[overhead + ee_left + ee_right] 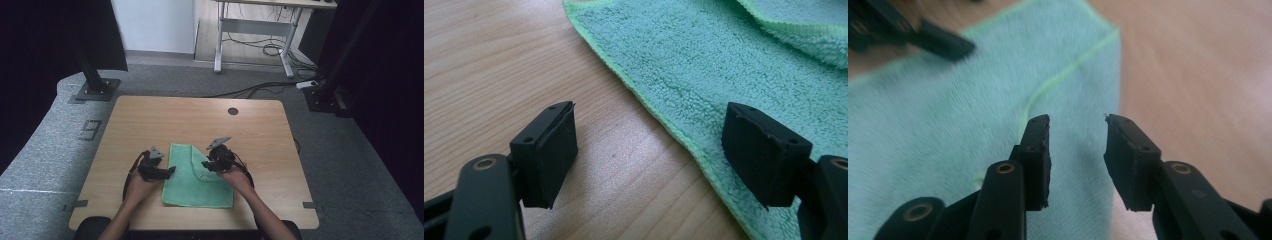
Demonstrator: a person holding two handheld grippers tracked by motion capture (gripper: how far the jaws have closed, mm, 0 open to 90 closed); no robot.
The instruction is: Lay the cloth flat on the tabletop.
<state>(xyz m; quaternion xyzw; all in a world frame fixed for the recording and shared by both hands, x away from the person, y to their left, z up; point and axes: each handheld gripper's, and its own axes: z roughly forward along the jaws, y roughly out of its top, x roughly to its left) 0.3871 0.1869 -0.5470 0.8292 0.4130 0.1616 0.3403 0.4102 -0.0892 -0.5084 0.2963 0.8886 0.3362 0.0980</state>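
Note:
A green microfibre cloth [197, 182] lies flat near the front edge of the wooden table [150, 120], with its far right corner folded over onto itself [202, 156]. My left gripper [170, 171] rests at the cloth's left edge. In the left gripper view its jaws [649, 150] stand wide open astride that edge of the cloth [724, 65], one over bare wood, one over the cloth. My right gripper [205, 165] hovers over the folded corner. Its jaws [1078, 145] are apart with nothing between them, above the cloth [948, 110]. The left gripper's jaw [943, 42] shows beyond.
A round cable hole [233, 111] sits in the table's far side. Black stand bases [95, 90] flank the table on grey carpet. A white desk frame [252, 30] and floor cables [265, 87] lie behind.

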